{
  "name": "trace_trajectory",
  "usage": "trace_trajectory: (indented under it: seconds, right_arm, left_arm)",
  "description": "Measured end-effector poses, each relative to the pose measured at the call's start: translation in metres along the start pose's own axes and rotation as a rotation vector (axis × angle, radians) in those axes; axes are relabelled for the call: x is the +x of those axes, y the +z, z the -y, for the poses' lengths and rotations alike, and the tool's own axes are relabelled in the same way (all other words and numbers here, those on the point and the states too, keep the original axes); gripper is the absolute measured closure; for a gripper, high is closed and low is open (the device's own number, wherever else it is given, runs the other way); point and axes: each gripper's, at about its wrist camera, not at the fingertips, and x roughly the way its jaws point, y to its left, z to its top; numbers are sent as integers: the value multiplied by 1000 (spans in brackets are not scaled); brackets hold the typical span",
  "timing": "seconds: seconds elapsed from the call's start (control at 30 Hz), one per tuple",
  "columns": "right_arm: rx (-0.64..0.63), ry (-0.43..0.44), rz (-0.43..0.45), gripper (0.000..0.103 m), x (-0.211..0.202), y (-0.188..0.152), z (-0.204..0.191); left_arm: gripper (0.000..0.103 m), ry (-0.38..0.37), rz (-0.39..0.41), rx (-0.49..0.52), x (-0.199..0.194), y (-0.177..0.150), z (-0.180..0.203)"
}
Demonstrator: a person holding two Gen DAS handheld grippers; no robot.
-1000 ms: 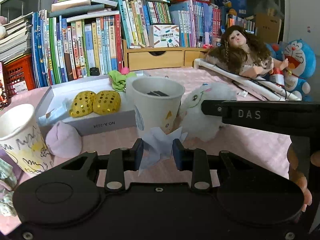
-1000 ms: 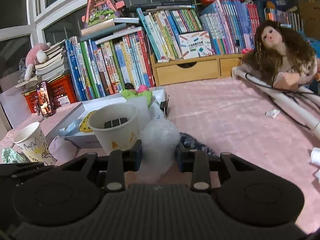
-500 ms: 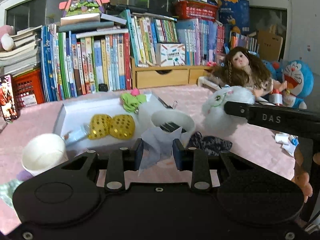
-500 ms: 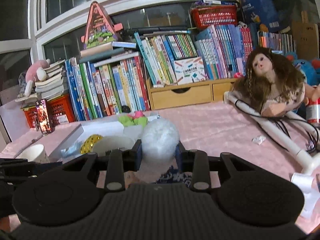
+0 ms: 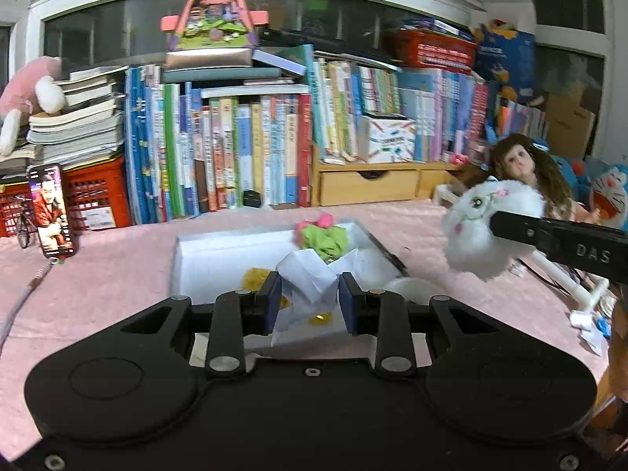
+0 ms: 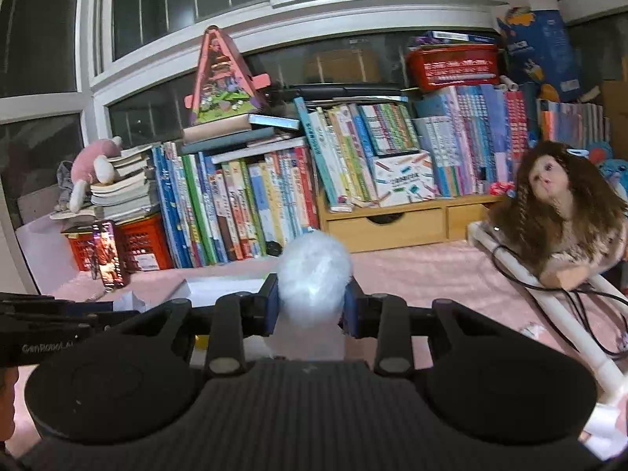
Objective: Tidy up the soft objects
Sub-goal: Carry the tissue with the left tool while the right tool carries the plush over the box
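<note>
Left claw (image 5: 308, 301) clamped on a crumpled white paper-like wad (image 5: 310, 274), held above the pink-cloth worktop (image 5: 98, 274). Right claw (image 6: 312, 308) clamped on a fluffy white plush ball with a stitched face (image 6: 314, 274), also off the worktop; seen from the left wrist it hangs to the right (image 5: 490, 231). Beyond the left claw, an open white shallow box (image 5: 219, 259) holds a green-and-pink soft toy (image 5: 324, 235) and something yellow. Farther back: brown-haired doll (image 6: 561, 204), then a row of upright books (image 5: 243, 157).

Indoor light, moderately dim; dark windows (image 6: 176, 4) along frame top. Slight motion blur throughout; strong fisheye bending at edges.
</note>
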Motion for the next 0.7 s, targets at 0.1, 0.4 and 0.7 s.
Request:
trace_trajectory:
  seconds: [0.1,0.4,0.7]
  right_arm:
    - [-4,17,-13,65,10,7,-8]
    - [-21,53,-83,65,48,20,-31]
    - [-53,73,-194,65,96,28,-53]
  left_arm:
    - [73,15,-18,-24,6,7,-12]
    - [73,44,-100,-71,39,22,-41]
    - [73,54,-230,-115,83,36,-61]
